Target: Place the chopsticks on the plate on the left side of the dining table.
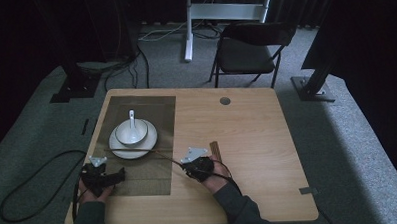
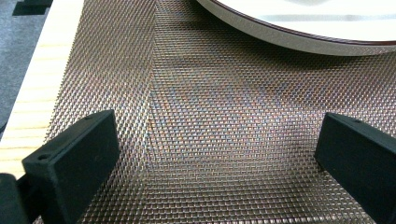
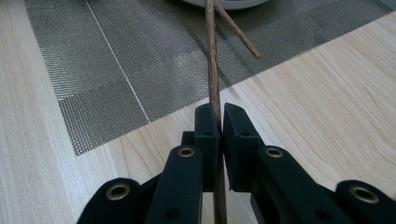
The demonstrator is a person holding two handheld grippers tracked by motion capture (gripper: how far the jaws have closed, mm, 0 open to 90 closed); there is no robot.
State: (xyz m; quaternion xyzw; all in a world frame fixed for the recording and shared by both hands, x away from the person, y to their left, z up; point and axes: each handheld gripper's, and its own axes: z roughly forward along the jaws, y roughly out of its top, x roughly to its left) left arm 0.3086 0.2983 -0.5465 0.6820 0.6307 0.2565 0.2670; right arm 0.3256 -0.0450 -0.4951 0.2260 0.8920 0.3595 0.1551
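No brand, label or writing can be read on anything here.

The right gripper (image 3: 218, 123) has its jaws closed on a thin brown chopstick (image 3: 213, 70), pinching it partway along so that the wood passes straight between the two black pads. The stick is slender and round, with a dark reddish-brown wood grain. In the right gripper view it runs forward from the jaws, off the bare desk (image 3: 327, 93) and out over the woven placemat (image 3: 116, 60) toward the white plate. A second chopstick (image 3: 238, 35) of the same colour lies slanted on the mat and meets the held one near the plate's rim — whether the two touch there I cannot tell.

In the high view the right gripper (image 1: 194, 166) sits just right of the placemat (image 1: 154, 178), and a thin dark line of chopstick (image 1: 133, 151) stretches leftward across the near rim of the plate (image 1: 119, 150). A white bowl (image 1: 131, 132) stands on that plate with a white spoon (image 1: 132, 118) in it. A short brown piece (image 1: 216, 149) lies on the desk (image 1: 257, 140) just beside the right hand.

The left gripper (image 1: 104, 176) rests at the near left corner of the mat — its jaws stand wide open, with only the metallic weave of the placemat (image 2: 210, 140) between them and the plate's edge (image 2: 299, 44) beyond.
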